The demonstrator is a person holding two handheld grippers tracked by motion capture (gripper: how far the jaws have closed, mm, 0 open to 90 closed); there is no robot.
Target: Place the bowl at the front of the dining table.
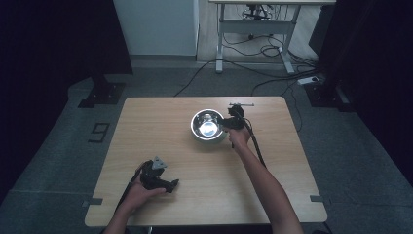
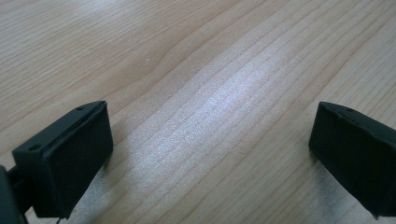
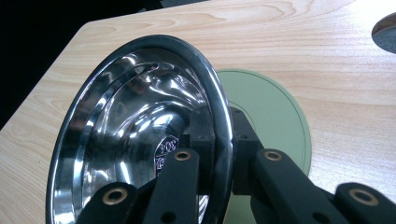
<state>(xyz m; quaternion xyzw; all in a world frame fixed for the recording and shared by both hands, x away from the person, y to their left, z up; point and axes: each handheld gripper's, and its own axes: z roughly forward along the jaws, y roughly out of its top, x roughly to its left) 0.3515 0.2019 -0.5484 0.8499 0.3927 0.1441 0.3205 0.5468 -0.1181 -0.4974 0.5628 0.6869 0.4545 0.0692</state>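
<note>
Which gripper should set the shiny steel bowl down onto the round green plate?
The right gripper: it is already shut on the rim of the shiny steel bowl, just above the round green plate. The left gripper rests open on the wooden table, well away from both.

A light wooden counter [image 1: 160, 126] with rounded corners stands on a grey carpeted floor [image 1: 53, 146]. Dark curtains [image 1: 44, 44] close off the left and right sides, and a black stand base [image 1: 101, 93] rests on the floor at the left. Behind, a white wall panel [image 1: 156, 24] rises beside a white-framed desk [image 1: 255, 29], with black cables [image 1: 272, 73] trailing across the floor below it to a power strip [image 1: 310, 79]. Tape marks [image 1: 100, 132] lie on the floor left of the counter. Light falls mainly on the counter's middle.
</note>
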